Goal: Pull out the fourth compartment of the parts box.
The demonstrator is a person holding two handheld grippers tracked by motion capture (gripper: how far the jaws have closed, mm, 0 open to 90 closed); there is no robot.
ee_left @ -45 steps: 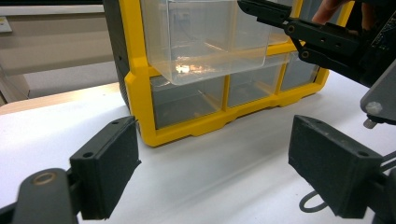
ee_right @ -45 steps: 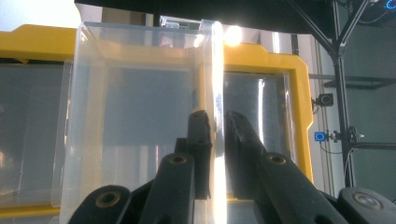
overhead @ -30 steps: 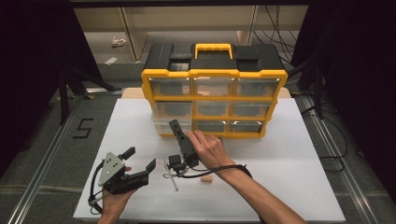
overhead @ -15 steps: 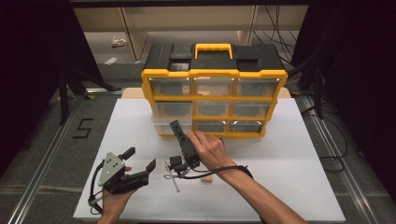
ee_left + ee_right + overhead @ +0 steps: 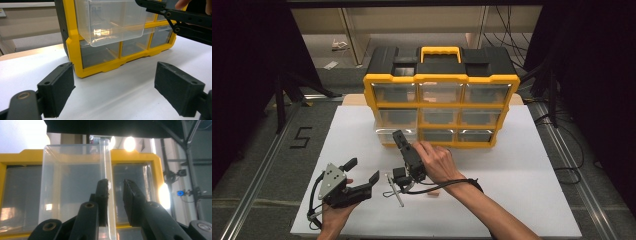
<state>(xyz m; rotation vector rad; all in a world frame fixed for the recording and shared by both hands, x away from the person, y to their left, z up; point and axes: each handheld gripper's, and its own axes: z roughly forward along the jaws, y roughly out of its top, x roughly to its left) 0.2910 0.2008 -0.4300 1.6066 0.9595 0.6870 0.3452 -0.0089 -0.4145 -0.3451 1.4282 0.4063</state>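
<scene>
A yellow and black organizer (image 5: 442, 80) with clear drawers stands at the back of the white table. Its left middle drawer (image 5: 393, 132) is pulled partway out. My right gripper (image 5: 398, 137) reaches to this drawer. In the right gripper view its jaws straddle the drawer's clear wall (image 5: 110, 182) with a small gap on one side, so the right gripper (image 5: 116, 187) is open. My left gripper (image 5: 362, 169) rests low on the table to the left, wide open and holding nothing. From the left gripper (image 5: 117, 95), the pulled-out drawer (image 5: 110, 22) is ahead and above.
A thin metal piece (image 5: 395, 192) and a small beige bit (image 5: 432, 191) lie on the white table (image 5: 522, 190) under the right hand. The right gripper (image 5: 180, 20) crosses the top right of the left gripper view. Dark floor and cables surround the table.
</scene>
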